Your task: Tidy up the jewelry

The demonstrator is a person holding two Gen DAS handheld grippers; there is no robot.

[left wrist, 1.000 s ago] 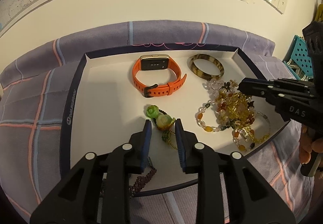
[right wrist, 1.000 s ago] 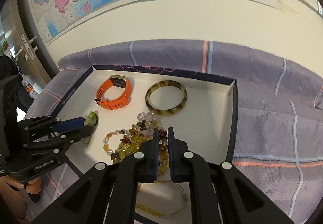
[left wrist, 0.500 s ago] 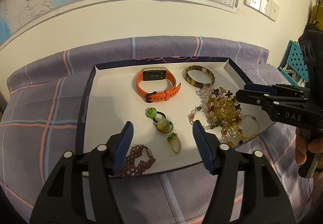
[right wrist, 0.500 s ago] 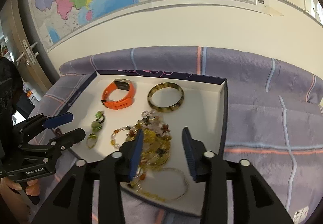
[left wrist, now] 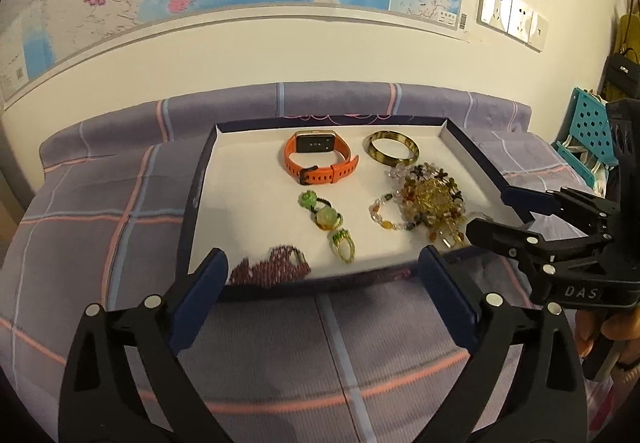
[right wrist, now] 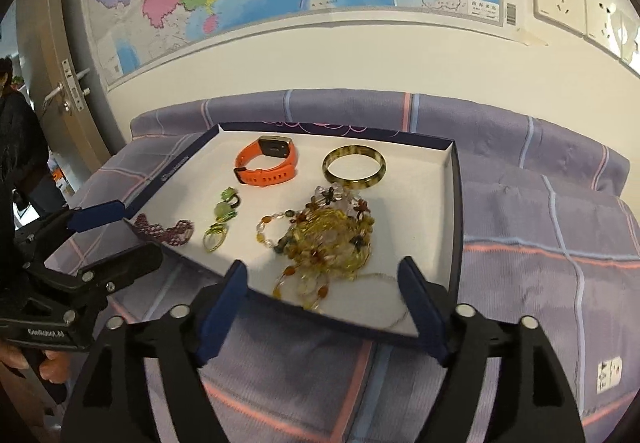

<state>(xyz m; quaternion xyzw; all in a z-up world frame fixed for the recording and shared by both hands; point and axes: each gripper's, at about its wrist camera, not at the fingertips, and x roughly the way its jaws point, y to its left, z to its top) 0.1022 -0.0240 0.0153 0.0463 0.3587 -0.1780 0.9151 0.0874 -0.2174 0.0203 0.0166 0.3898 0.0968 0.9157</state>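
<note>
Lying flat, orange watch (left wrist: 320,159), long axis crosswise, face rearward

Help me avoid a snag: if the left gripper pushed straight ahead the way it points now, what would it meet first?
Probably the near rim of the tray, then the purple bead bracelet just inside it. The left gripper is wide open and empty, angled downward; depth is hard to judge here.

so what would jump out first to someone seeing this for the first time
Probably the orange watch at the far end of the white tray, bright against the lining. Next, the tangled heap of amber beads on the tray's right side, below a brown bangle. Both open grippers, left and right, frame the tray's near edge, holding nothing.
</note>
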